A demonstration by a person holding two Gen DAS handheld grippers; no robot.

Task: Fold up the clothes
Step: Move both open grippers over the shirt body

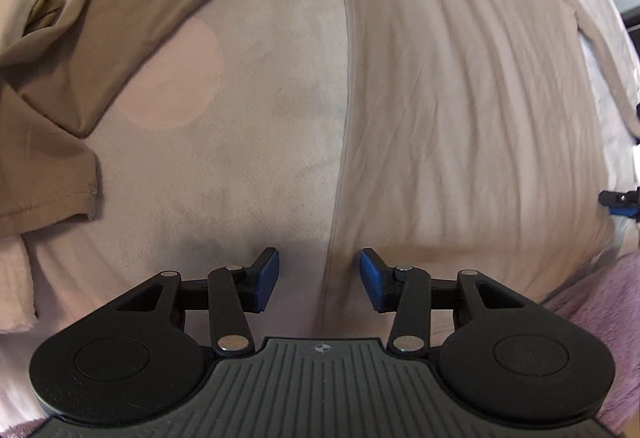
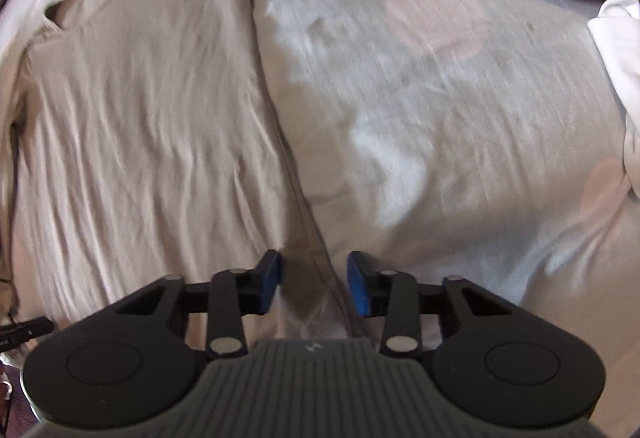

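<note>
- Left gripper [image 1: 319, 280] low over the sheet [image 1: 256, 117], jaws wide apart, blue pads [image 1: 267, 280] bare, nothing held.
- Shirt [image 1: 460, 97], pale beige, spread flat and rippled, filling the right half of the left wrist view; straight side edge running from top centre down into the gap between the left jaws.
- Same shirt edge passing between the pads without touching either; whether the tips rest on the cloth cannot be told.
- Tan garment [image 1: 52, 85] bunched at the left of that view, hemmed sleeve end lying on the sheet, well apart from the gripper.
- Purple fleece [image 1: 592, 302] at the lower right edge, just under the shirt's near corner.
- Tip of the other gripper, black and blue, peeking in at the far right edge of the left view.
- Right gripper [image 2: 313, 284] likewise spread open, clamped on nothing.
- Shirt [image 2: 140, 117] filling the left half of the right wrist view, sleeve trailing toward the upper left; seamed edge running diagonally down to the gap between the right jaws.
- Edge slightly raised and folded there, lying between the pads [image 2: 358, 286]; contact with them cannot be told, view blurred.
- Sheet [image 2: 460, 117], pale with faint pink spots, bare on the right.
- White cloth [image 2: 618, 49] heaped at the right edge.
</note>
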